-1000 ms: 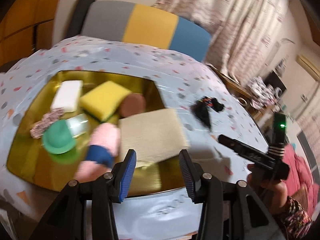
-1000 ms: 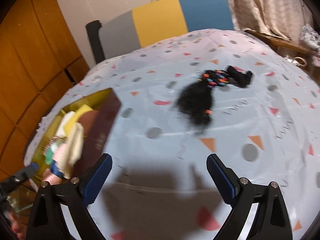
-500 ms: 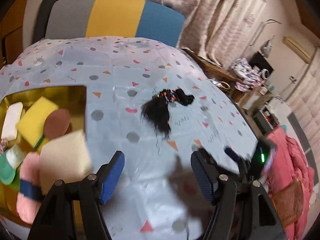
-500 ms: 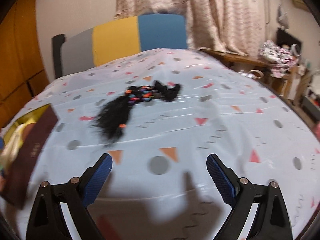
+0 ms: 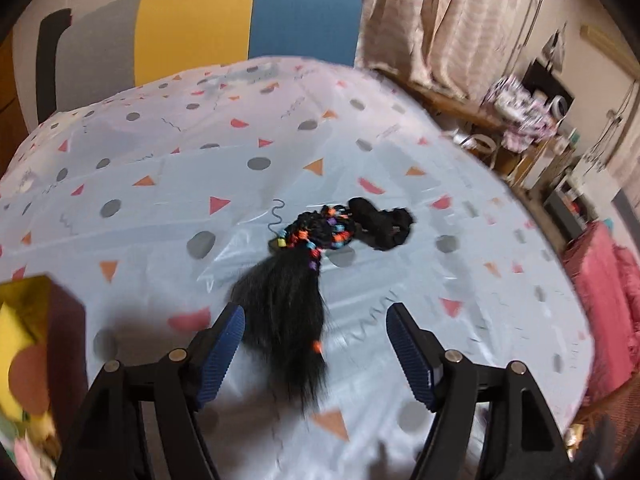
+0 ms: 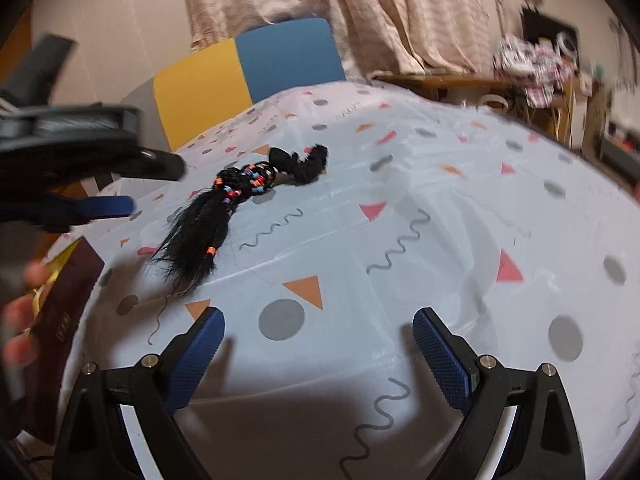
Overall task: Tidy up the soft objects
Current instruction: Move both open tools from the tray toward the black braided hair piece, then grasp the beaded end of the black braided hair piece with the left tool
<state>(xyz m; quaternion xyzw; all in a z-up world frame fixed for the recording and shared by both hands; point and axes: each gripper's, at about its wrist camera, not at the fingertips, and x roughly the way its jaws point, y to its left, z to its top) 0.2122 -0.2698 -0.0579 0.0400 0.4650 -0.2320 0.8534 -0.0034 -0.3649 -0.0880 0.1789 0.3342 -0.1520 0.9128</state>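
A black tuft of hair with coloured beads (image 5: pixel 288 304) lies on the patterned tablecloth (image 5: pixel 160 184), and a black scrunchie (image 5: pixel 380 222) touches its far end. My left gripper (image 5: pixel 315 316) hovers over the tuft's loose end. Its jaws are opening and straddle the tuft, and the pads do not press on it. Nearer the front edge, my right gripper (image 6: pixel 318 316) is open over bare cloth with nothing between its fingers. The right wrist view shows the tuft (image 6: pixel 196 232), the scrunchie (image 6: pixel 300 164) and the left gripper (image 6: pixel 152 186) to its left.
A gold tray (image 5: pixel 24 292) at the left edge holds a yellow sponge (image 5: pixel 12 332) and a brown round piece (image 5: pixel 28 376). A grey, yellow and blue chair back (image 5: pixel 200 28) stands behind the table. Curtains and a cluttered shelf (image 5: pixel 520 104) lie to the right. A person's fingers (image 6: pixel 20 312) show at left.
My left gripper has swung right, from above the tray to above the black tuft, and its jaws have spread wider. The right wrist view has turned right, and the left gripper now shows in it.
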